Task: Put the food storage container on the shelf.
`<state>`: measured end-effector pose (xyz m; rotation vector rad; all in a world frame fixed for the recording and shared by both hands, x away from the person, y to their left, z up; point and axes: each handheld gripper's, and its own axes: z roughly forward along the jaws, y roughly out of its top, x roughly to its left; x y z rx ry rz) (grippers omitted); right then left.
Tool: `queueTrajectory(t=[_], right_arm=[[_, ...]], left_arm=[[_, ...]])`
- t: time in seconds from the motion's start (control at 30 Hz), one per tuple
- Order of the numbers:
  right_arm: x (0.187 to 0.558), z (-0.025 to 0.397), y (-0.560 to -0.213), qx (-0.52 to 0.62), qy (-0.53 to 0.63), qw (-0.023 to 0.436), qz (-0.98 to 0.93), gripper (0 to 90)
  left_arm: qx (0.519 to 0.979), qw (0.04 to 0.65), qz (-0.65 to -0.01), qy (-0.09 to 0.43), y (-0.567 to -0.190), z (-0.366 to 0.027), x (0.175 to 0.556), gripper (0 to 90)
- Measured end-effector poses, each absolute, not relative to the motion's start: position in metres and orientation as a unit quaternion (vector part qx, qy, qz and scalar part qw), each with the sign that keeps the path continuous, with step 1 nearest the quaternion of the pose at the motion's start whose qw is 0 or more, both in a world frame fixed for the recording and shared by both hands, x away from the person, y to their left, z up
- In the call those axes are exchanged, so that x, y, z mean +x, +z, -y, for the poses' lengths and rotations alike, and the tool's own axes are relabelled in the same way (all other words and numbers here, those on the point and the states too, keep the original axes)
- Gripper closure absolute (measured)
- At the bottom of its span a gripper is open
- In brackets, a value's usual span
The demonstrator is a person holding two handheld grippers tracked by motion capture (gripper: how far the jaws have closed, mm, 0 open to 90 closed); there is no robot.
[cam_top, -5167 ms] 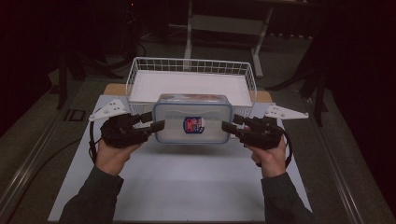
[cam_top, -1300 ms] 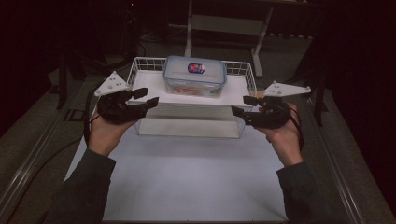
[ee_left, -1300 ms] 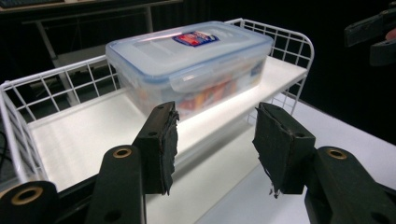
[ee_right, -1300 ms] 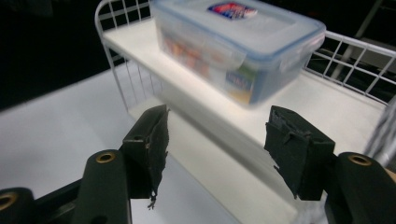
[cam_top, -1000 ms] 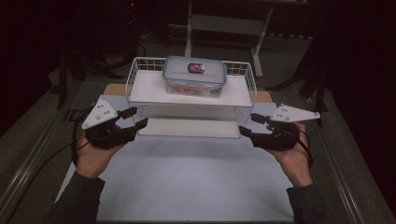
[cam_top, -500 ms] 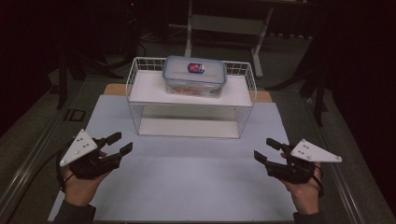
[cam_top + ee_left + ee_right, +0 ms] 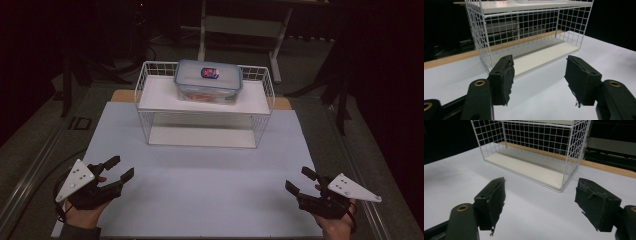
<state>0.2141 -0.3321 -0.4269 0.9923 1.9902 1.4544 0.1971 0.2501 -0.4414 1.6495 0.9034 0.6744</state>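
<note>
Box: the lidded food box (image 7: 208,82) sat on top of the wire rack (image 7: 150,107), at the far middle.
Long axis: left to right.
Grippers: left gripper (image 7: 119,169) and right gripper (image 7: 299,181) gaped empty at the near corners.
Nearer hand: seemingly neither.

Clear lidded container (image 7: 208,81) with a red-blue label sits level on the white wire rack's (image 7: 150,102) top shelf. Lid appears closed. Contents are possibly reddish food.
</note>
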Motion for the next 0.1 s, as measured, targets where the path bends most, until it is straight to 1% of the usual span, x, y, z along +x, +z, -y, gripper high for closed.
queueTrajectory(t=[0.1], right_arm=[[0.2137, 0.3327, -0.4288, 0.365, 0.531, 0.243, -0.725, 23.4]], left_arm=[[0.694, 0.540, -0.382, 0.284, -0.4438, -0.2512, 0.1968, 39.3]])
